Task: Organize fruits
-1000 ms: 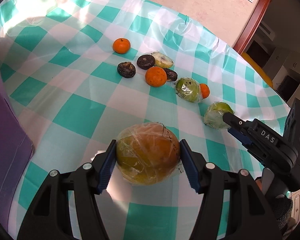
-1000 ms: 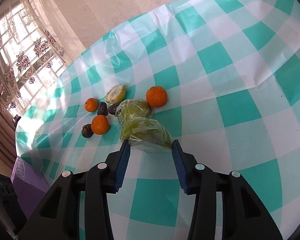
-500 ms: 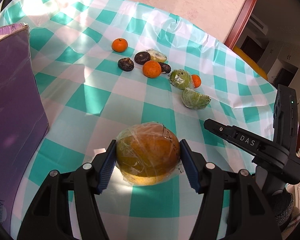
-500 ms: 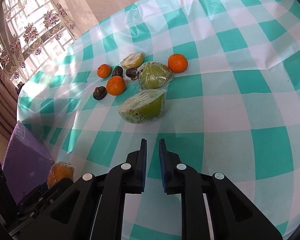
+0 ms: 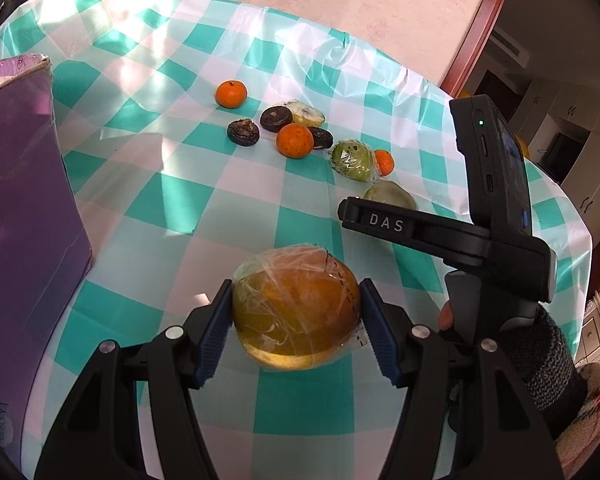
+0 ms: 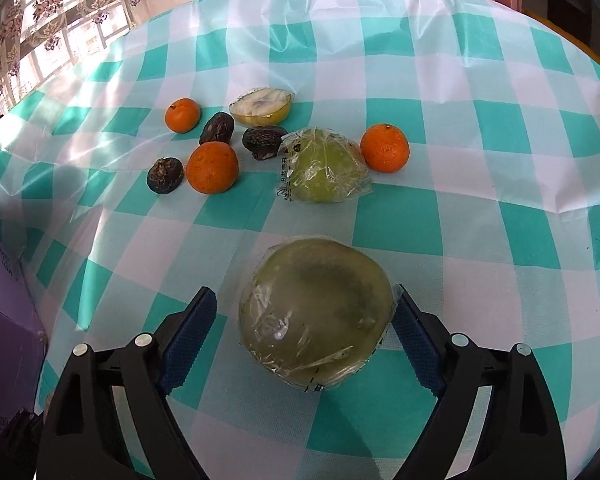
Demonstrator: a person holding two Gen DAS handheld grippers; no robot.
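The left hand-held gripper [image 5: 296, 320] pinches a plastic-wrapped orange-yellow fruit [image 5: 296, 308] off the desk [image 5: 228, 196], near the purple box [image 5: 24, 208] on the left, probably its destination. The right hand-held gripper [image 6: 302, 320] gapes wide around a wrapped green fruit [image 6: 316, 312], positioned to grasp; only its right pad touches. Other fruits lie farther away.

A glossy, creased plastic cloth covers the tabletop [image 6: 480, 128], clear crinkled film wraps the orange-brown fruit [image 5: 296, 314] and the green fruit [image 6: 316, 312], the dark fruits [image 6: 164, 176] look wrinkled and matt, and the gripper pads [image 6: 188, 336] are ribbed blue.
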